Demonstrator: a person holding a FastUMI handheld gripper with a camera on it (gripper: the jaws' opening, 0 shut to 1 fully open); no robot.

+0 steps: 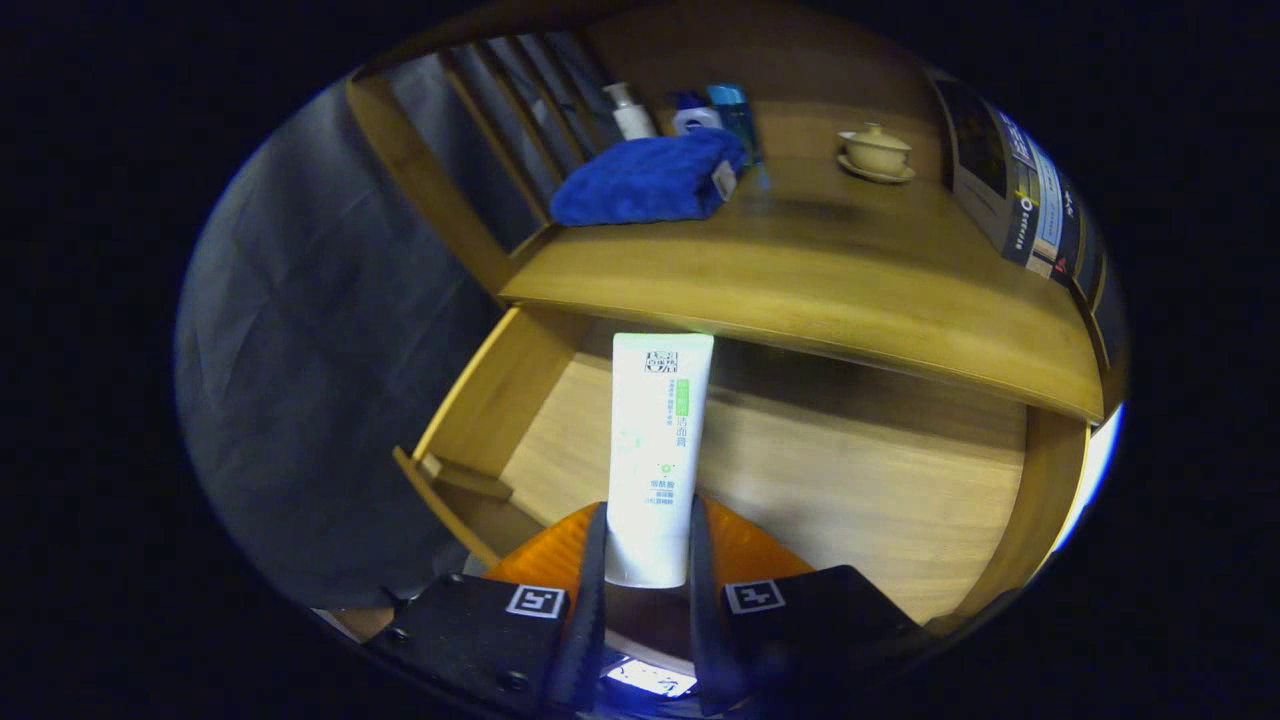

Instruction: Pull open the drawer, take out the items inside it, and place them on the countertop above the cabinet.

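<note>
My gripper (647,545) is shut on a white tube with green print (658,440), both fingers pressing its lower end. The tube stands up from the fingers, over the open wooden drawer (800,470), whose bare light floor shows behind and to the right of it. The tube's flat top end reaches up to the front edge of the wooden countertop (820,270), which lies beyond and above the drawer.
On the countertop lie a folded blue towel (645,180), a white pump bottle (630,110), small blue containers (715,110) behind the towel, and a lidded beige cup on a saucer (876,152). A printed box (1020,190) stands at the right. Wooden slats rise at the back left.
</note>
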